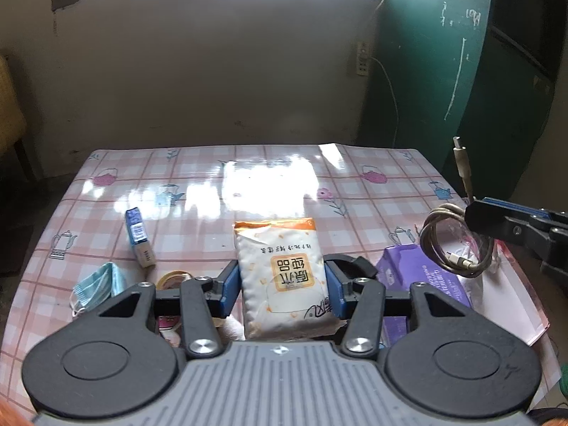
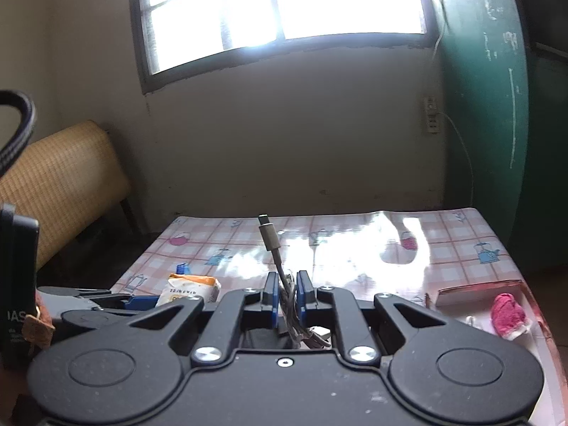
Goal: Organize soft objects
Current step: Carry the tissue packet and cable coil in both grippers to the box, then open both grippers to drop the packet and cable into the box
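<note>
Both claws loaded, lifted above pink checked vinyl tablecloth [image 1: 269, 177].
Left gripper [image 1: 282, 285] clamped on white-and-orange soft tissue pack [image 1: 284, 277], above tablecloth's near-centre. Right gripper [image 2: 287, 296] pinched shut on coiled beige charging cable [image 1: 454, 245], over tablecloth's right side. Suggest steady squeeze, level carry, clear of blue box [image 1: 139, 236].

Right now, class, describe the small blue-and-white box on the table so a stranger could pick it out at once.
Start at the pink checked tablecloth with its teapot prints. On its left part, beyond the crumpled blue face mask and left of the tissue pack held in the left gripper, lies the small box. It alone is a rigid oblong, blue at the far end, white at the near end.
</note>
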`<state>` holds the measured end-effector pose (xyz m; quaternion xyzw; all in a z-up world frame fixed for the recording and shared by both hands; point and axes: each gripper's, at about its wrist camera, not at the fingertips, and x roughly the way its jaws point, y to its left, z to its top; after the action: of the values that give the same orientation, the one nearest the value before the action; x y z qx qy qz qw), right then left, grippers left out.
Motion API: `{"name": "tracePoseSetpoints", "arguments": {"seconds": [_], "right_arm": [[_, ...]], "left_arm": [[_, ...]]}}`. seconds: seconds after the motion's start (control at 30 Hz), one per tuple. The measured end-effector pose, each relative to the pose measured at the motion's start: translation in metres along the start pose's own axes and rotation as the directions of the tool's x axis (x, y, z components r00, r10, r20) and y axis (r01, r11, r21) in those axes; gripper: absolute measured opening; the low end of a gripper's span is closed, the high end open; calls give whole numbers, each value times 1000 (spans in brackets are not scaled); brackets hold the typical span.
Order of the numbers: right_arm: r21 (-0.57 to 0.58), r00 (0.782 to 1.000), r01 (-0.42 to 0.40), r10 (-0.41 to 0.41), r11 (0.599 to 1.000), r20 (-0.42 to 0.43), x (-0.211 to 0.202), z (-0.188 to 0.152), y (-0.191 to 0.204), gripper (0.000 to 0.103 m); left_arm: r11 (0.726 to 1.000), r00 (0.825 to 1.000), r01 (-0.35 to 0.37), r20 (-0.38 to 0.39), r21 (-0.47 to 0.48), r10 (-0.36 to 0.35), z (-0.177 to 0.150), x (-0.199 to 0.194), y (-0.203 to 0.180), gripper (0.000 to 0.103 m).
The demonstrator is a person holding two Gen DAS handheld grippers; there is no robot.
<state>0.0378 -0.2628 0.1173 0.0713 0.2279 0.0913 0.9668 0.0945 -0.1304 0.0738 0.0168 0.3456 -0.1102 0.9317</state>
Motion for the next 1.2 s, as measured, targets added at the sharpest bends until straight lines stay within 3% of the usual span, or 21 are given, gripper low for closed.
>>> {"name": "tracePoseSetpoints", "arguments": {"seconds": [0.9,1.2], "right_arm": [[103,988,149,-151,983,13,-25,-8,-99,14],[144,974,223,-225,964,-4,-31,-16,-141,14]], "left_arm": [[980,991,130,-34,148,-127,8,25,-90,51],[956,976,215,-70,197,-205,4,35,-132,51]]}}
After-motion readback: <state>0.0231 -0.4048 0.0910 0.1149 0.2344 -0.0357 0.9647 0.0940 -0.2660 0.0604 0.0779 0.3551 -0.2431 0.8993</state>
